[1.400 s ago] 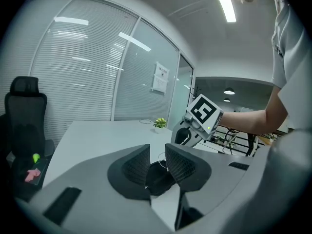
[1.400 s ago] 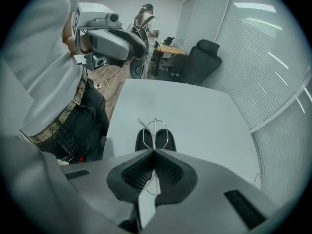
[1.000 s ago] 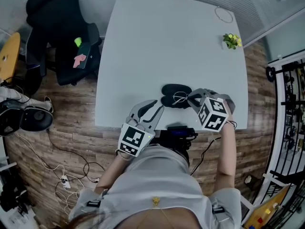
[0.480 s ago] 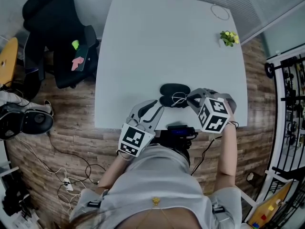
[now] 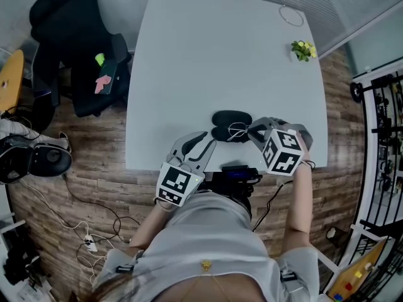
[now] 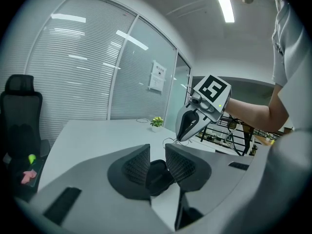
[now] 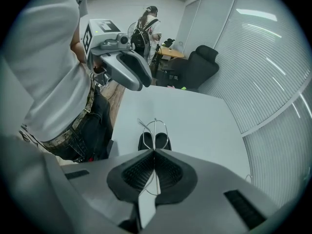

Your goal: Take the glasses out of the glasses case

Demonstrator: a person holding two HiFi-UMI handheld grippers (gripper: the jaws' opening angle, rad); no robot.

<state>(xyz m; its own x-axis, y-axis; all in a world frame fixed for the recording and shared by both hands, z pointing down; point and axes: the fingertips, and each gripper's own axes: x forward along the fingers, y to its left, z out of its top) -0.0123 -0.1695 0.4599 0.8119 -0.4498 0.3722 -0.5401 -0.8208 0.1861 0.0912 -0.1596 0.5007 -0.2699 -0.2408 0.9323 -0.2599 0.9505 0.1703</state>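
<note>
An open black glasses case [image 5: 230,119] lies near the front edge of the white table [image 5: 214,55]. Thin wire-framed glasses [image 5: 237,129] rest over its right part. My right gripper [image 5: 254,131] is shut on the wire frame; in the right gripper view the glasses [image 7: 155,126] run from between the pads out over the case [image 7: 146,141]. My left gripper [image 5: 203,140] meets the case from the front left. In the left gripper view its narrow jaws [image 6: 158,164] close on the case's dark end [image 6: 158,175]. The right gripper [image 6: 187,130] hangs just beyond.
A small potted plant [image 5: 303,50] and a thin cable loop [image 5: 290,15] sit at the table's far right. A black office chair [image 5: 75,49] stands left of the table. The table edge runs just under both grippers. A person [image 7: 146,26] stands far off.
Both grippers, the case and the glasses hold the same places. Only the head view shifted slightly a second ago.
</note>
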